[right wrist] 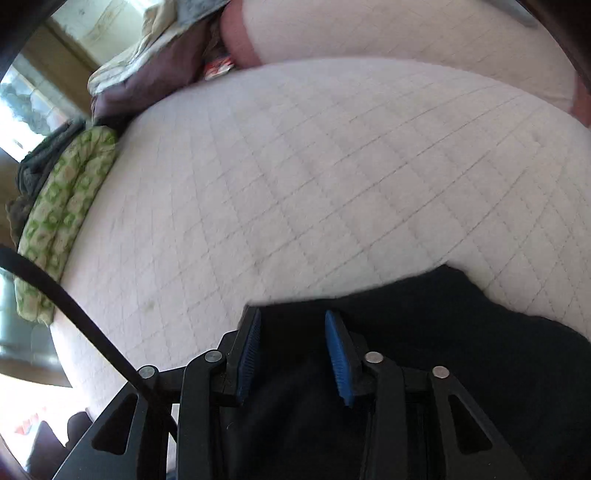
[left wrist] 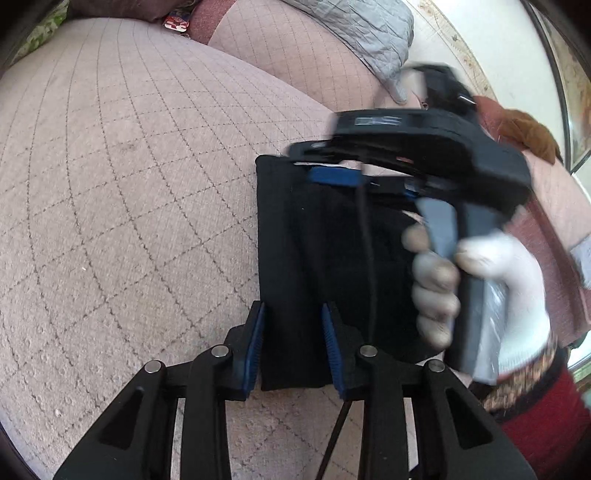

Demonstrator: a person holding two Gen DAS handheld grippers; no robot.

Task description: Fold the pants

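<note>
The black pants [left wrist: 317, 258] lie folded into a narrow rectangle on the pink quilted bed [left wrist: 129, 184]. My left gripper [left wrist: 293, 347] is open, its blue pads on either side of the near edge of the pants. My right gripper [left wrist: 334, 175], held by a white-gloved hand [left wrist: 491, 295], is at the far edge of the pants. In the right wrist view the right gripper [right wrist: 293, 350] is open over the black pants [right wrist: 443, 350], with fabric between the pads. The view is blurred by motion.
A grey quilted blanket [left wrist: 362, 33] lies at the back of the bed. A green patterned cloth [right wrist: 62, 229] and dark clothes [right wrist: 155, 77] lie along the bed's far side. A black cable [right wrist: 74, 306] crosses the left of the right wrist view.
</note>
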